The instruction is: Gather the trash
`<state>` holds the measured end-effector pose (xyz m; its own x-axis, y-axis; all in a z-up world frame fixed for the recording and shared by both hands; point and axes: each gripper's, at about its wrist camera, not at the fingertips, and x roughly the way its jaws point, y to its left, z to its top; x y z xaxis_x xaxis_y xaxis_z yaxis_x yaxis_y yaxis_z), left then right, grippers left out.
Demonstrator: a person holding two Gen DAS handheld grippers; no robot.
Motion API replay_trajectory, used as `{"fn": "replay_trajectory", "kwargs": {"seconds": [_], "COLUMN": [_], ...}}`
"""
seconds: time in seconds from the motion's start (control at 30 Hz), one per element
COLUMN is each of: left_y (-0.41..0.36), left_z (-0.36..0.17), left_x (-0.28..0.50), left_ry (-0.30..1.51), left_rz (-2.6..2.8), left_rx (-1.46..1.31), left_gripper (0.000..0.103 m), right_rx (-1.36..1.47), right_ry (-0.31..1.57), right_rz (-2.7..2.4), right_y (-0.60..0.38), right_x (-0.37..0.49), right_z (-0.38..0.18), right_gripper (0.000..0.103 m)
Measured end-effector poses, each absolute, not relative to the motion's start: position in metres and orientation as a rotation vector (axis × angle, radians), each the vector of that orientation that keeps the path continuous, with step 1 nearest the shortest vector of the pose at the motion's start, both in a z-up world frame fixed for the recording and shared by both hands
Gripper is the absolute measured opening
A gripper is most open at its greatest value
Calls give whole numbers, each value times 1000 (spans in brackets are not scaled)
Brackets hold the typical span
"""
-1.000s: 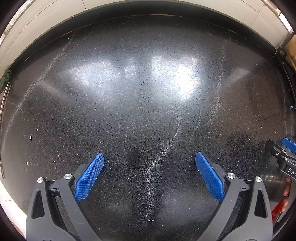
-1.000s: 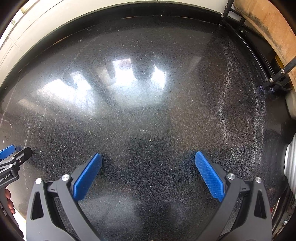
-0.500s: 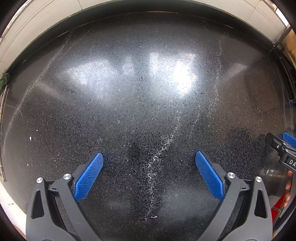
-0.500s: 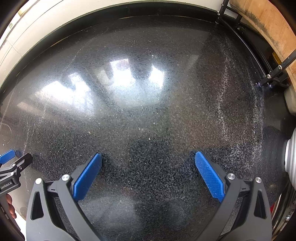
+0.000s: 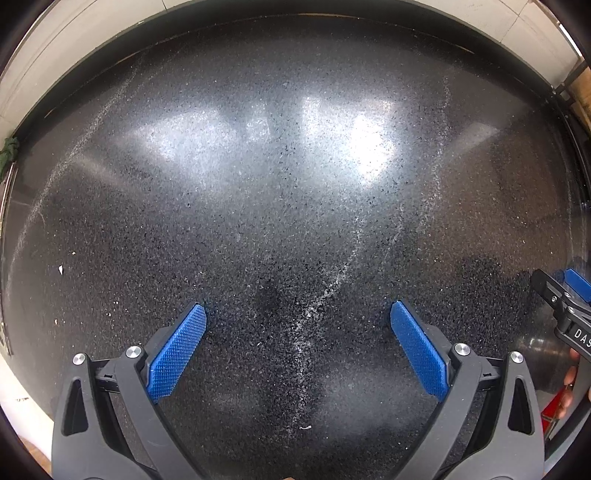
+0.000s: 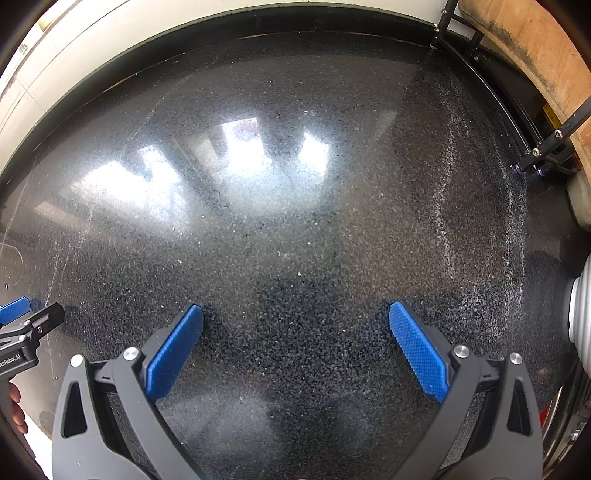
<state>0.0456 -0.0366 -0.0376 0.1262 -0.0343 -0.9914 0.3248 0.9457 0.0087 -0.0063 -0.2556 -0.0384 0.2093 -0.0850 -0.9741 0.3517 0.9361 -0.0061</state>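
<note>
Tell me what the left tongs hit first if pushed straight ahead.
Probably only the glossy black speckled stone countertop: the open left tongs have nothing between or ahead of them. Depth is unclear; the cream wall lies beyond.

black speckled countertop (image 5: 295, 206), blue cross-hatched fingers (image 5: 177, 347), white wall (image 5: 74, 48)

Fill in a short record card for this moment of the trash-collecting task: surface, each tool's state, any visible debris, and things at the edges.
Surface: dark speckled countertop, glossy, with pale streaks
Left tool: open, holding nothing
Right tool: open, holding nothing
Debris: small white scrap at the left, tiny white flecks near it
Edges: wooden board and black metal frame at the right
</note>
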Motion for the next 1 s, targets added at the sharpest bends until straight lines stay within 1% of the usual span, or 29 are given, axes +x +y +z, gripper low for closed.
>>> {"fn": "replay_trajectory", "kwargs": {"seconds": [0.57,1.0], "left_y": [-39,-31], "left_z": [-41,-39], "left_x": [50,49], "left_ry": [1459,1399], "left_rz": [-252,-203], "left_rx": [240,187], "left_gripper": [97,97], "right_rx": [233,227], "right_ry": [1329,1320], "right_rz": [-304,-298], "right_y": [-254,-253], "right_x": [-7,-5], "right_z": [-37,-36], "right_gripper": [98,98]}}
